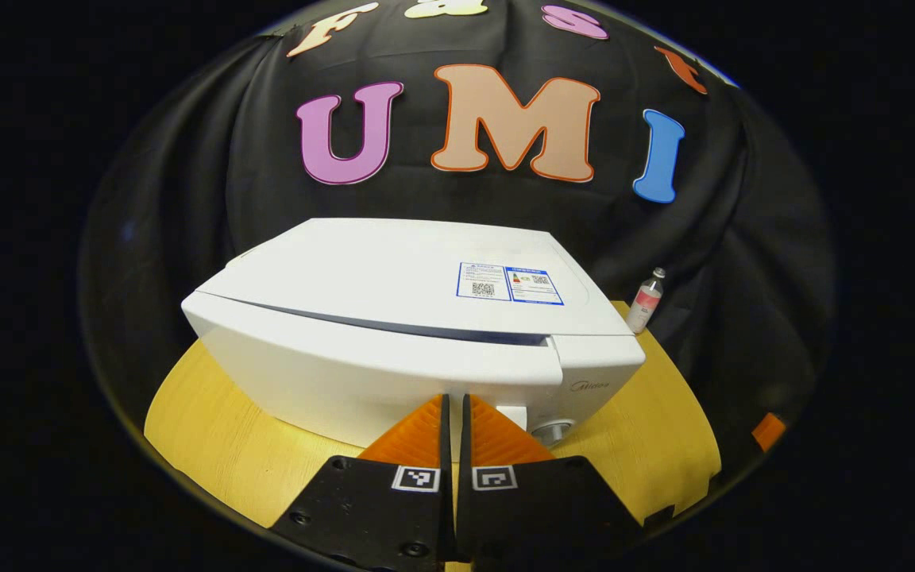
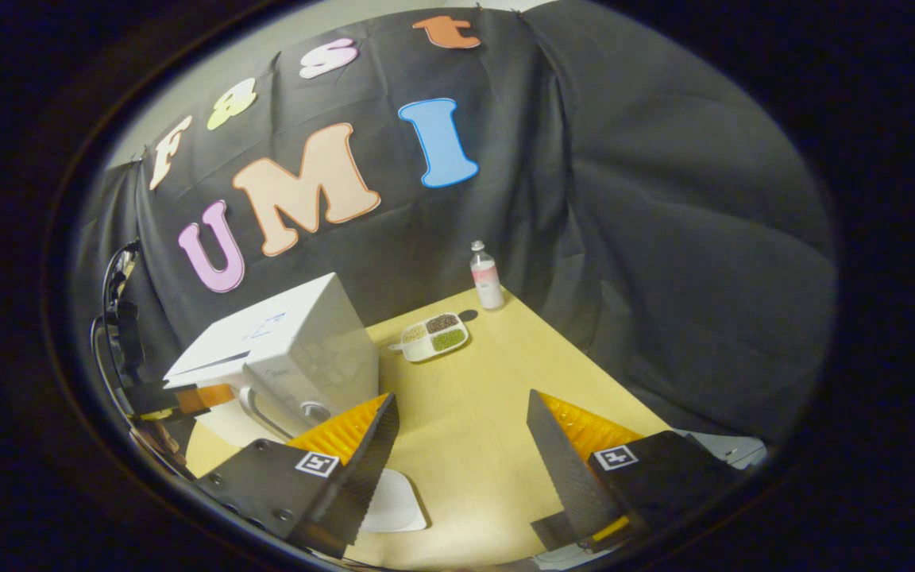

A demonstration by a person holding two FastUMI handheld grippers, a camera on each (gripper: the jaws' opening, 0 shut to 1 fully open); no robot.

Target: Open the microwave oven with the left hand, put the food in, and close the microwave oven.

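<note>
microwave (image 1: 394, 318): white, door shut, on counter (image 1: 211, 445) | food tray (image 2: 430, 334): three compartments, right of microwave | left tongs (image 1: 454, 413): clenched, at door front | right tongs (image 2: 461, 429): released, over counter

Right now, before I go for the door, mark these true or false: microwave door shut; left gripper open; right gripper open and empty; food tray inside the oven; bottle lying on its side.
1. The microwave door is shut. True.
2. The left gripper is open. False: its fingers are together.
3. The right gripper is open and empty. True.
4. The food tray is inside the oven. False: it sits on the table beside it.
5. The bottle lies on its side. False: it stands upright.
</note>
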